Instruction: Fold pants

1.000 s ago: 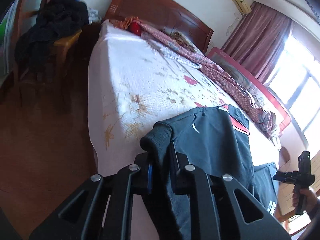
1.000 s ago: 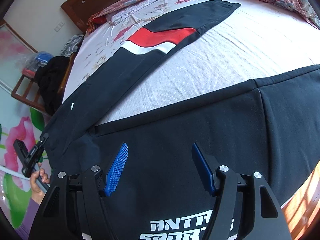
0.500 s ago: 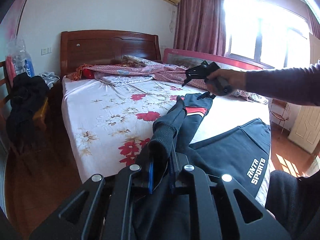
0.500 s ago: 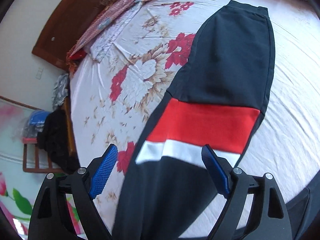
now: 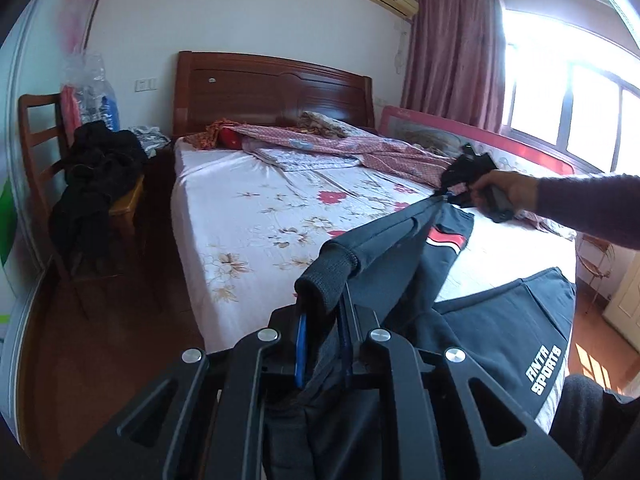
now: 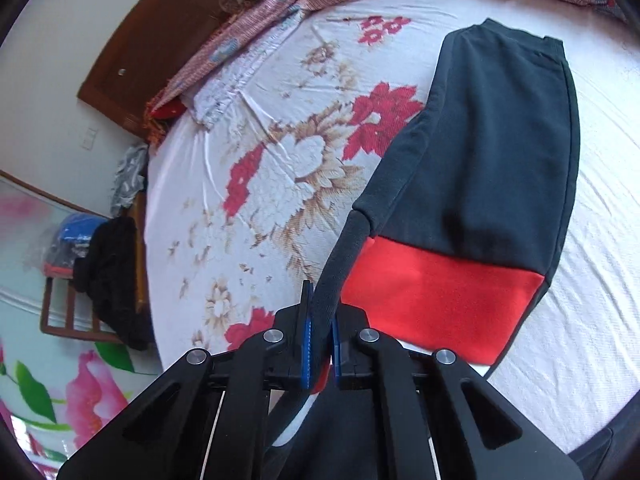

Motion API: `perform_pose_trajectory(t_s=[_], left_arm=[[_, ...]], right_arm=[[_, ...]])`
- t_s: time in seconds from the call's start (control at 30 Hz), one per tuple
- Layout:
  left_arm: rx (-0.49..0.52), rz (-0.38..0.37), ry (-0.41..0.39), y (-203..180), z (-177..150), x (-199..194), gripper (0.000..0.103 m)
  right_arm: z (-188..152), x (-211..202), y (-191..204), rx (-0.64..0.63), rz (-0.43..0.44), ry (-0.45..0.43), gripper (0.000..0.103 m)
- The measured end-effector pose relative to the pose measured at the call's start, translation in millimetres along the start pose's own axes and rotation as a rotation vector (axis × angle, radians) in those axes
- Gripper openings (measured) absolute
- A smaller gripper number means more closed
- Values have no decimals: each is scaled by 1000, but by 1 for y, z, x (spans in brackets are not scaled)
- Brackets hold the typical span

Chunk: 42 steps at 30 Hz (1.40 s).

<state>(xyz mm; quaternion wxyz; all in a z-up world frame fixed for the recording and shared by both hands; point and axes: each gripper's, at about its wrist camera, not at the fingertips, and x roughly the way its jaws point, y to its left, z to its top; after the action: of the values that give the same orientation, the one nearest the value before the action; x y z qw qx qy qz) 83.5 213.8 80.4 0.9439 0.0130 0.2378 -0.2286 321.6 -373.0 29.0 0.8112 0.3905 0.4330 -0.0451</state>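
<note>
Bed (image 5: 240, 216), covered in a white sheet printed with red and tan flowers, carrying the pants (image 5: 496, 320) spread across its near half; a rumpled pink quilt (image 5: 360, 148) lies along the headboard side, well apart from the work. The pants are dark sportswear with a red band and a white stripe on the leg and white lettering near the waist, which drapes over the bed's near edge. One leg lies flat on the sheet (image 6: 492, 152), its ribbed cuff pointing toward the quilt; the other leg is lifted off the bed and hangs in a slack span between the two tools. Left gripper (image 5: 322, 344): jaws clamped on the ribbed cuff (image 5: 326, 280) of the raised leg. Right gripper (image 6: 320, 340): jaws have just been closing and are now pinched on a fold of dark cloth at the leg's edge, beside the red band. The fabric sags and creases wherever unsupported, so it should behave as soft, light, limp knit, neither slippery nor fragile. Best holds are judged to be the thick cuffs, seams and waistband, where several layers give the pads something to bite.
</note>
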Motion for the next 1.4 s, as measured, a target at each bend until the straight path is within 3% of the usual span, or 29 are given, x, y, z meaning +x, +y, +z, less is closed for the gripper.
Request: perform_pose_trajectory(t_s=[0.13,0.3,0.4,0.57,0.6,0.67,0.73,0.77,0.83,0.93,1.23,1.33,1.4], left_arm=[[-52,48,-30,11,-6,-15,14],[-57,69,-47,11,-35,-47,14],[-100,77,-39,24,-61,-67,15],[-103,159,129,26,-99,-58,25],[-111,167,142,23,-99,-60,29],[-194,110,163,14,-95,-64,50],[-311,34,199,1,-91,-66,85],[-373,-4,231,-5,-92,-65,93],[-511,-104,281,-13,-100,-58,93],[-692,-122,374,-14,-126,-42,93],[-1124,-184,330,10,-181,-2,90],[-1172,-180,306,9,-186,2,89],[-1200,-156,309,7,-190,5,81]], right_arm=[[-38,-90,-19,-49,112,-67,6],[-135,-175,-78,-42,152,-102,6],[-204,-184,-122,25,143,-56,6],[-285,-164,-183,162,107,16,6],[-291,-161,-190,169,94,10,6],[-298,-155,-198,201,115,21,6],[-296,-151,-192,157,97,24,6],[-295,-149,-189,150,98,26,6],[-292,-147,-187,145,107,33,6],[-289,-146,-186,133,112,32,6],[-292,-143,-193,143,112,41,6],[-293,-141,-194,140,107,46,6],[-294,-140,-195,137,107,47,6]])
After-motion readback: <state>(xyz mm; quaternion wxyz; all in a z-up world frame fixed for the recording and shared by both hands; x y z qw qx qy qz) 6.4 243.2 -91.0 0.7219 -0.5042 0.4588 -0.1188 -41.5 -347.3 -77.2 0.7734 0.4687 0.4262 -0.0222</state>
